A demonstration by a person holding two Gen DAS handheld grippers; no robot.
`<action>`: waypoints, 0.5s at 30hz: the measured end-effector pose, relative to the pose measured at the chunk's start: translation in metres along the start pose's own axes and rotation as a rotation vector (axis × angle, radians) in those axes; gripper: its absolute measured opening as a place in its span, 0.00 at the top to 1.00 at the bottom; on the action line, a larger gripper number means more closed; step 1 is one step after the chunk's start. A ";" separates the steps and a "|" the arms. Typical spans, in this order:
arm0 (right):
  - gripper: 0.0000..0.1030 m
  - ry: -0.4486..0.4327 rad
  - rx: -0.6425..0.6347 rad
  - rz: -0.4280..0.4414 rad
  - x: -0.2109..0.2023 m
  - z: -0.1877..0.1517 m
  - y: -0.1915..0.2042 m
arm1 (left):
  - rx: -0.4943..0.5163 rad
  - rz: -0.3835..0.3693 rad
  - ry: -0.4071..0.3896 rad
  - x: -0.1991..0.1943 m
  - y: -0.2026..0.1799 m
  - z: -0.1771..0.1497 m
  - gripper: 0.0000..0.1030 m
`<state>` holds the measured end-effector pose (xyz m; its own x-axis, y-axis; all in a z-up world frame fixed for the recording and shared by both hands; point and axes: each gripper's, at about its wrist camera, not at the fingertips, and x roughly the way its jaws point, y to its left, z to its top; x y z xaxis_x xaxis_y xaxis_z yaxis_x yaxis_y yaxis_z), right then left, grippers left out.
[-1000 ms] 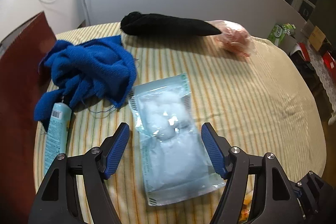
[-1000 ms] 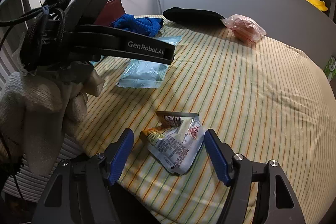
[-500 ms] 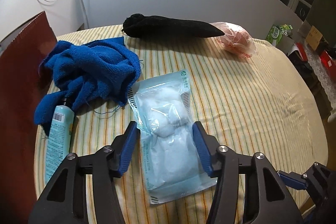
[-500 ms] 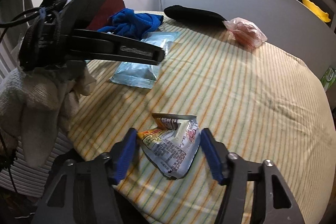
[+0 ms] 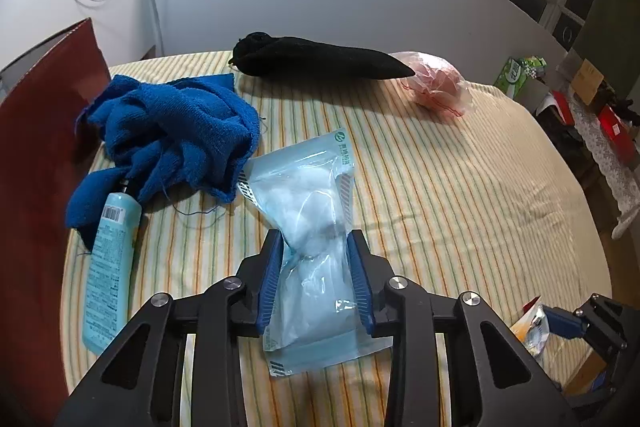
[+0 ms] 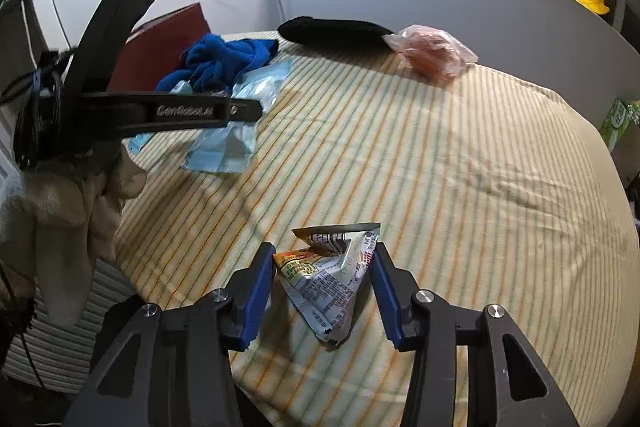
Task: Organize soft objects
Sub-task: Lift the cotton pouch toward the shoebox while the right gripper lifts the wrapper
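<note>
Right wrist view, "GenRobot.AI" on left gripper (image 6: 240, 107) squeezing cotton pack (image 6: 224, 151), right gripper (image 6: 324, 283) closing around snack packet (image 6: 332, 279)

Left tongs (image 5: 316, 259) angled down, jaws just closing, pinching; right tongs (image 6: 322, 269) likewise closing.

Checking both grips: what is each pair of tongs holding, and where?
Left tongs pinch the cotton bag mid-length. Right tongs have been closing around the snack packet, touching its sides.
</note>
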<state>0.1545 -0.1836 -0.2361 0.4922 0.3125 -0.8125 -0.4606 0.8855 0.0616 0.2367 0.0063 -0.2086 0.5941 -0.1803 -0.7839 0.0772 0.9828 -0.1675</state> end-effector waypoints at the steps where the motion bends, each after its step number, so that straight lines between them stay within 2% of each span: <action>1: 0.58 -0.005 0.005 -0.002 -0.002 0.000 -0.001 | -0.001 -0.003 -0.003 -0.001 0.000 0.000 0.70; 8: 0.58 -0.040 0.039 -0.001 -0.016 0.004 -0.013 | -0.016 -0.042 -0.034 -0.022 0.001 -0.001 0.70; 15: 0.58 -0.081 0.039 0.006 -0.031 0.016 -0.013 | -0.005 -0.076 -0.102 -0.057 0.000 0.006 0.70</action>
<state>0.1573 -0.1996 -0.2021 0.5481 0.3430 -0.7628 -0.4354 0.8958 0.0900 0.2073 0.0169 -0.1600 0.6652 -0.2492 -0.7038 0.1214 0.9662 -0.2274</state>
